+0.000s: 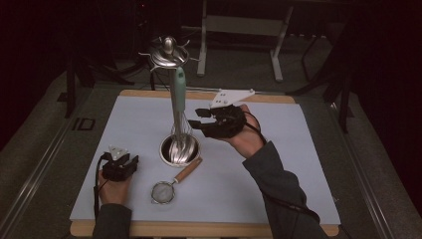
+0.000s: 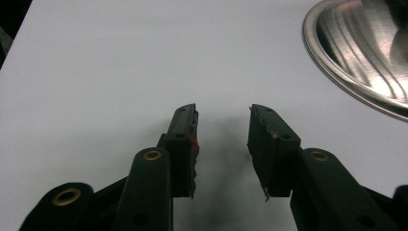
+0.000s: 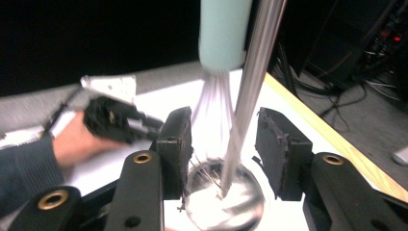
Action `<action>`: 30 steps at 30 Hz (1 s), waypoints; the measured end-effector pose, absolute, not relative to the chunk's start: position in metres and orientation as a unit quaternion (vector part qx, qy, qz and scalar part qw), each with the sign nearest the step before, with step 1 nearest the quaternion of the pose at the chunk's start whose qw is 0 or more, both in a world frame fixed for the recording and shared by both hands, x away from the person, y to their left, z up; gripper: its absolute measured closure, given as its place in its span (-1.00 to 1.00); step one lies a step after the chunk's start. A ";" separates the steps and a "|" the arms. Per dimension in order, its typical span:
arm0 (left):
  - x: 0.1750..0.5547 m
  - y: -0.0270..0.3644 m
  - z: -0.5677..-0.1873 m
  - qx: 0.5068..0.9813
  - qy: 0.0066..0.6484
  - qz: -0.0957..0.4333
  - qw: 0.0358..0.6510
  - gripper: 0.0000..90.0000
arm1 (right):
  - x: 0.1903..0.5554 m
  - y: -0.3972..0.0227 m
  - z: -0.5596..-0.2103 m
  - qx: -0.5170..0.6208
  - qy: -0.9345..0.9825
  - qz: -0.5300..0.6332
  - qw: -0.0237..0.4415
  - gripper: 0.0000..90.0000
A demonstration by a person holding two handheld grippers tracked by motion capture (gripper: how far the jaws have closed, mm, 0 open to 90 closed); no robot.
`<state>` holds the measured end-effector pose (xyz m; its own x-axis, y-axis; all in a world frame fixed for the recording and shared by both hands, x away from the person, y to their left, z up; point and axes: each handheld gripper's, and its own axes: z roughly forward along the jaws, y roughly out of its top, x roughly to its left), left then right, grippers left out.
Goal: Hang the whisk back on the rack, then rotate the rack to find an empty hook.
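1. High view: a steel utensil stand (image 1: 169,52) rises from a round steel base cup (image 1: 179,149) at the middle of the white tabletop (image 1: 278,169), topped by a disc with small hooks around its rim and a knob at the centre.
2. A whisk (image 1: 179,107) hangs beside the stand's pole — pale mint-green handle uppermost, thin steel wires reaching down into the base cup.
3. The right gripper (image 1: 200,118) is just to the right of the whisk, pointing at it. In the right gripper view its jaws stand wide apart, with the whisk's wires (image 3: 211,115) and the steel pole (image 3: 250,91) between them; neither pad presses on anything.
4. The left gripper (image 1: 122,164) rests low on the tabletop, to the left of the base cup. In the left gripper view its jaws are parted with nothing between them, and the rim of the base cup (image 2: 337,72) shows at upper right.
5. A small mesh strainer (image 1: 164,191) with a wooden handle lies flat in front of the base cup — apart from both grippers.
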<state>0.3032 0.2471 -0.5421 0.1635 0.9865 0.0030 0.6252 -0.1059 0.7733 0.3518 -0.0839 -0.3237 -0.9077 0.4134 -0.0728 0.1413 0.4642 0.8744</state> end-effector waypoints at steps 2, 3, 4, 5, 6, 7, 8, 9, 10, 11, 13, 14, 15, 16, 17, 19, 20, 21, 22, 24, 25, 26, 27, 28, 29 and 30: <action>0.303 0.247 -0.542 0.690 0.584 0.278 0.325 0.41 | 0.347 -0.088 -0.329 0.162 0.854 0.471 0.152 0.24; 0.303 0.247 -0.542 0.690 0.584 0.278 0.325 0.41 | 0.345 -0.091 -0.332 0.161 0.858 0.461 0.161 0.23; 0.303 0.247 -0.542 0.689 0.585 0.278 0.326 0.41 | 0.343 -0.094 -0.336 0.159 0.862 0.450 0.168 0.22; 0.303 0.247 -0.542 0.689 0.585 0.278 0.325 0.41 | 0.343 -0.096 -0.338 0.159 0.864 0.445 0.171 0.22; 0.303 0.247 -0.542 0.687 0.586 0.279 0.326 0.40 | 0.342 -0.099 -0.341 0.162 0.867 0.438 0.173 0.21; 0.303 0.248 -0.542 0.687 0.586 0.278 0.328 0.40 | 0.342 -0.103 -0.344 0.162 0.869 0.433 0.177 0.21; 0.303 0.248 -0.542 0.686 0.586 0.278 0.329 0.40 | 0.341 -0.106 -0.347 0.165 0.870 0.430 0.175 0.20; 0.303 0.248 -0.542 0.686 0.586 0.278 0.328 0.40 | 0.341 -0.109 -0.350 0.169 0.871 0.427 0.174 0.20; 0.303 0.248 -0.542 0.687 0.586 0.279 0.328 0.40 | 0.340 -0.114 -0.354 0.170 0.873 0.421 0.177 0.19; 0.303 0.247 -0.542 0.687 0.585 0.280 0.327 0.40 | 0.340 -0.117 -0.357 0.172 0.874 0.419 0.178 0.19; 0.303 0.247 -0.542 0.687 0.585 0.280 0.327 0.40 | 0.340 -0.124 -0.363 0.179 0.877 0.409 0.181 0.19; 0.303 0.247 -0.542 0.687 0.585 0.280 0.327 0.40 | 0.341 -0.128 -0.366 0.182 0.878 0.405 0.181 0.19; 0.303 0.247 -0.542 0.687 0.585 0.280 0.327 0.40 | 0.340 -0.133 -0.369 0.188 0.878 0.403 0.180 0.18; 0.302 0.247 -0.542 0.687 0.585 0.280 0.327 0.39 | 0.340 -0.136 -0.371 0.190 0.877 0.403 0.181 0.18; 0.302 0.247 -0.542 0.687 0.585 0.281 0.328 0.39 | 0.339 -0.141 -0.374 0.193 0.877 0.402 0.181 0.18; 0.302 0.247 -0.542 0.687 0.584 0.283 0.327 0.40 | 0.337 -0.150 -0.380 0.199 0.877 0.397 0.183 0.17; 0.302 0.247 -0.542 0.689 0.583 0.283 0.326 0.40 | 0.335 -0.154 -0.384 0.203 0.877 0.393 0.185 0.17; 0.302 0.247 -0.542 0.690 0.582 0.283 0.325 0.40 | 0.334 -0.159 -0.389 0.209 0.877 0.390 0.185 0.17; 0.302 0.246 -0.542 0.689 0.582 0.283 0.326 0.41 | 0.333 -0.163 -0.394 0.214 0.878 0.387 0.183 0.17; 0.302 0.246 -0.542 0.691 0.579 0.286 0.325 0.42 | 0.332 -0.172 -0.406 0.223 0.880 0.378 0.181 0.17; 0.302 0.245 -0.542 0.691 0.578 0.287 0.326 0.43 | 0.333 -0.176 -0.412 0.230 0.880 0.375 0.179 0.17; 0.301 0.245 -0.541 0.692 0.577 0.287 0.325 0.44 | 0.333 -0.180 -0.418 0.236 0.880 0.372 0.176 0.17; 0.301 0.245 -0.541 0.691 0.577 0.288 0.327 0.46 | 0.333 -0.184 -0.424 0.245 0.879 0.371 0.174 0.17; 0.300 0.246 -0.541 0.689 0.576 0.291 0.329 0.47 | 0.334 -0.188 -0.429 0.250 0.877 0.371 0.173 0.17; 0.299 0.246 -0.541 0.687 0.575 0.294 0.333 0.48 | 0.334 -0.192 -0.434 0.256 0.876 0.371 0.173 0.16; 0.298 0.246 -0.540 0.686 0.574 0.291 0.338 0.50 | 0.333 -0.195 -0.439 0.261 0.874 0.370 0.177 0.16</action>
<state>0.2981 0.2461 -0.5398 0.1708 0.9852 0.0110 0.5909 -0.1114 0.7990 0.3331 -0.1954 -0.4393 -0.8011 0.5874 -0.1151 0.3262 0.5896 0.7389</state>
